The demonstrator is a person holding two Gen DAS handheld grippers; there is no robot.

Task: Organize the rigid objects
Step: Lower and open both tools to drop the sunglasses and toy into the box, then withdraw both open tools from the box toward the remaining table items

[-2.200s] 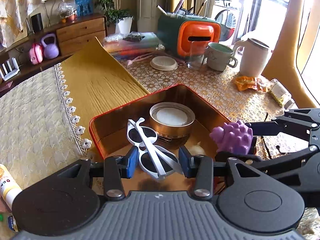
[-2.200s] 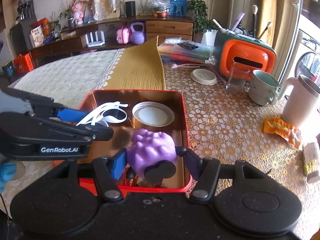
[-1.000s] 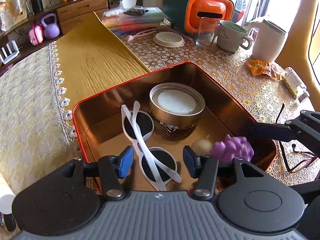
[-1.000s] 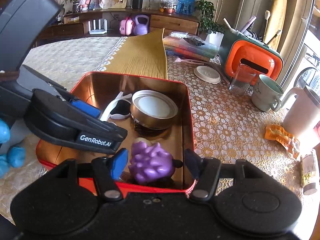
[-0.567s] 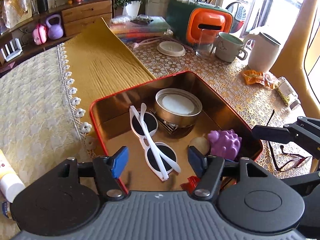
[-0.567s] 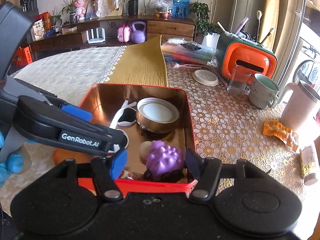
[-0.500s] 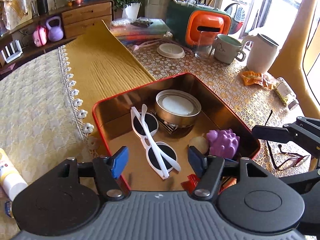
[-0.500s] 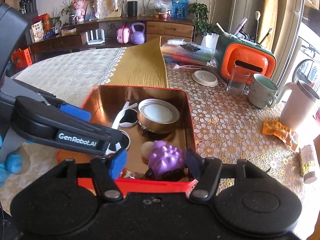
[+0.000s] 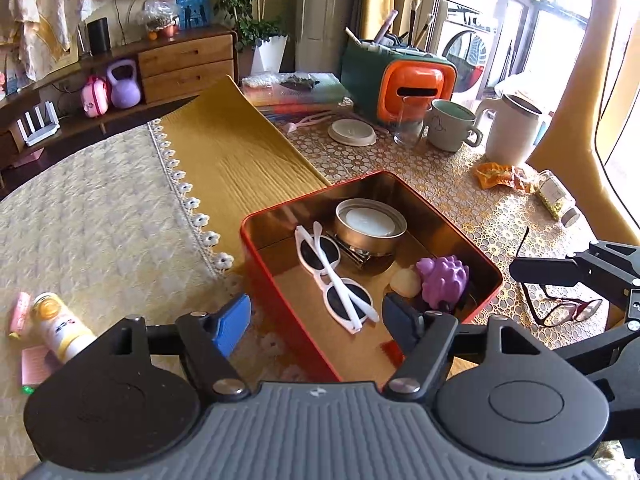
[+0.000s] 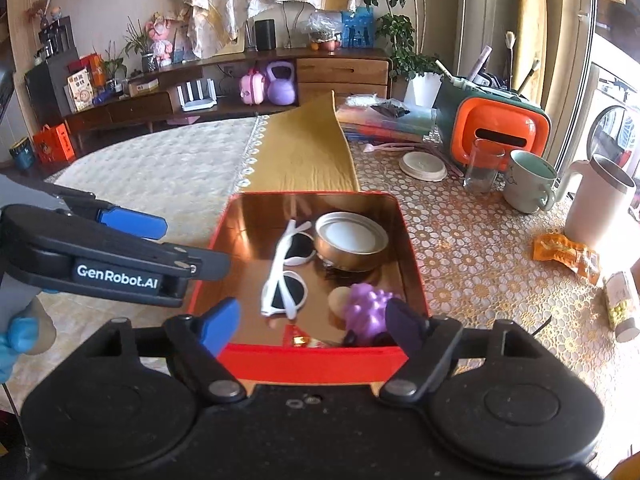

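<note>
A red tin box (image 9: 280,292) (image 10: 312,364) with a shiny gold inside stands on the table. In it lie white sunglasses (image 9: 334,280) (image 10: 286,268), a round metal tin with a white top (image 9: 370,224) (image 10: 351,245), a purple knobbly toy (image 9: 443,278) (image 10: 365,309) and a small pale round thing (image 9: 405,280). My left gripper (image 9: 316,316) is open and empty, above the box's near left corner. My right gripper (image 10: 312,324) is open and empty, above the box's near edge.
Red-framed glasses (image 9: 560,308) lie on the lace cloth right of the box. A yellow bottle (image 9: 60,326) lies at the left. A mug (image 10: 528,180), a glass (image 10: 482,170), a white jug (image 10: 596,204), an orange holder (image 10: 496,132) and a snack wrapper (image 10: 568,258) stand behind.
The left gripper let go of the sunglasses and the right let go of the purple toy, both now in the box. Both grippers opened and pulled back and up.
</note>
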